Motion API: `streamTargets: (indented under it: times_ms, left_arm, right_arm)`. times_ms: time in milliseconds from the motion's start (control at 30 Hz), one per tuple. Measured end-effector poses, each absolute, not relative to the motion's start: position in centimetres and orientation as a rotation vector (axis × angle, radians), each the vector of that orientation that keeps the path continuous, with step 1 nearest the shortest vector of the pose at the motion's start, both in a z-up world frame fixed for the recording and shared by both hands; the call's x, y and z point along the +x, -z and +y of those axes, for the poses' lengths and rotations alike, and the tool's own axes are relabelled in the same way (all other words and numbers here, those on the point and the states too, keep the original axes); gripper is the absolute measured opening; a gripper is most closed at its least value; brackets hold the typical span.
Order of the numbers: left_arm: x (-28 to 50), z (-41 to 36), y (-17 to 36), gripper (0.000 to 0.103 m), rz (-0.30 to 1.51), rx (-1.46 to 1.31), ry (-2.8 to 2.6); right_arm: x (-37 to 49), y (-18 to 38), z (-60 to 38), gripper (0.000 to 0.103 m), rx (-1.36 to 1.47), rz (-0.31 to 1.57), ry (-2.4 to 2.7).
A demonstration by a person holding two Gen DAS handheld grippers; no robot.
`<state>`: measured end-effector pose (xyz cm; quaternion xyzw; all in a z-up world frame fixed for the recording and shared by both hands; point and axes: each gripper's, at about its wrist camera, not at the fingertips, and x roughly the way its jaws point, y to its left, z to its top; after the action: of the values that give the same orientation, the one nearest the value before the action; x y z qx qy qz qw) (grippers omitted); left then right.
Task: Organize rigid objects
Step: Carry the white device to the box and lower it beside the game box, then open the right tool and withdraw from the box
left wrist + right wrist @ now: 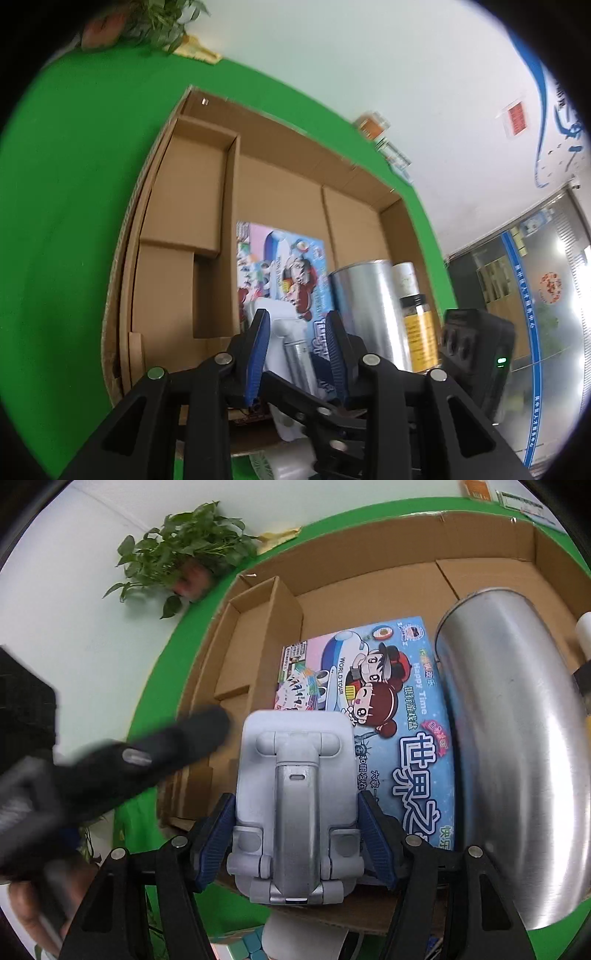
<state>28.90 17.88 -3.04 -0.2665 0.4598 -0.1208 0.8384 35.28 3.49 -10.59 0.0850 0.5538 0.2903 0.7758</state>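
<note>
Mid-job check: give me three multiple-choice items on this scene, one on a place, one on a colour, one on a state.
1. Where is the game box?
A. outside the carton
B. flat inside the cardboard box
C. standing on edge

2. What colour is the jar label?
A. red
B. yellow
C. blue

3. The right gripper is:
A. open, empty
B. shut on the jar
C. shut on the white stand

Answers:
1 B, its cover faces up on the carton floor.
2 B, a yellow band sits under the black lid.
3 C, both pads press the stand's sides.
</note>
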Motion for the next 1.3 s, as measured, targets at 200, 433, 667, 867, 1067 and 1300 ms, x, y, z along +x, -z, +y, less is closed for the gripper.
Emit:
streamTargets:
  times_ms: [200,433,667,867,1067,1300]
  left_arm:
    - [26.8,18.5,1.8,0.030,0.912,-0.540,0.215]
    - [23.7,18.2,0.8,0.030,0.840,-0.491,0.168]
    - [17.5,15.3,-3.0,0.064,0.647,-0.187,-0.069]
    - [12.4,12.3,-3.0,0.102,0.501,-0.113,-0.170]
    - [10.1,8.9,-0.2,0.006,0.557,-0.130,-0.040]
    - [8.0,6.5,0.9,0.101,0.544,-0.102,-0.077]
  right_arm:
    - [34.3,9.3,3.9,0.083,0.149,1.187,-0.694]
    - [33.7,9.7,3.6,0.054,0.062,1.179,-0.647]
    - [26.7,4.1,-1.4,0.102,-0.042,0.859,-0.628]
    - [20.5,2.3,-7.5,0.102,-0.095,0.710,-0.545]
    - [18.3,3.5,-13.3,0.057,-0.054,0.729,-0.471]
    - [16.8,5.8,-15.2,0.102,0.008,0.783,-0.482]
